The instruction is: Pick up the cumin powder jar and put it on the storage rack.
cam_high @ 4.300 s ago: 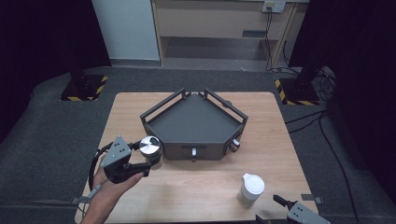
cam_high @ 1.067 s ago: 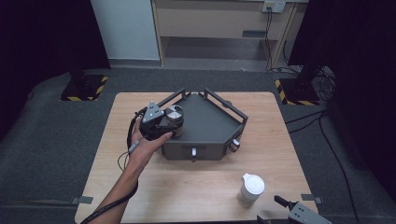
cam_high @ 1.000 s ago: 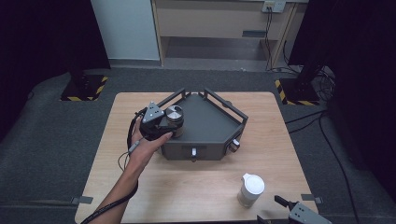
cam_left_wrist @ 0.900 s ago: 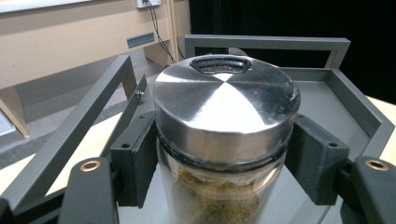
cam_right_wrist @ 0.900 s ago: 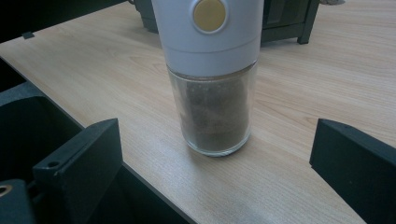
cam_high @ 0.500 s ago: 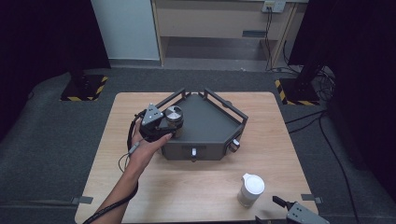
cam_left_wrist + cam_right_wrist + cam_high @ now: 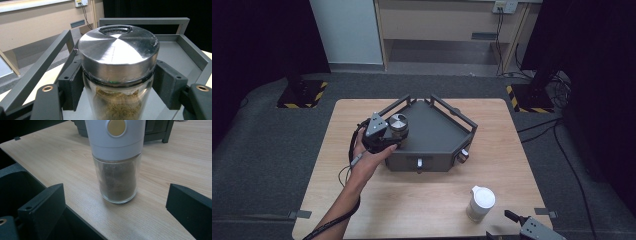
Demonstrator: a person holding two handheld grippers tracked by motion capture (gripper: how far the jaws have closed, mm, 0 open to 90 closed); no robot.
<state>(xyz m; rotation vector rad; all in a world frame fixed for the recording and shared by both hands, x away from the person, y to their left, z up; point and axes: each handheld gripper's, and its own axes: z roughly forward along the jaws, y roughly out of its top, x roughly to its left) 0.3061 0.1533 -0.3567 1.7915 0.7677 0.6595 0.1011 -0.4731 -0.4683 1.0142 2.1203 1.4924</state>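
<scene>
A glass jar (image 7: 117, 55) with a brushed steel lid and brown powder inside sits between the pads of my left gripper (image 7: 117, 90), which is shut on it just under the lid. In the high view the left gripper (image 7: 396, 133) holds this jar (image 7: 398, 121) upright at the left corner of the dark grey tray (image 7: 439, 160). Whether its base rests on the tray floor is hidden. My right gripper (image 7: 117, 218) stands open at the table's near right edge, its jaws wide on either side of a white-lidded spice jar (image 7: 116, 170) without touching it.
The tray's raised rails (image 7: 143, 21) frame the steel-lidded jar on the far and left sides. The white-lidded jar (image 7: 480, 202) stands on the wooden table (image 7: 422, 210), just beyond the right gripper (image 7: 501, 225). Black stands and cables lie on the floor behind.
Since the oldest frame, the left gripper has carried the steel-lidded jar from the table's left front to the tray's left corner. Over the last second, nothing visibly moved.
</scene>
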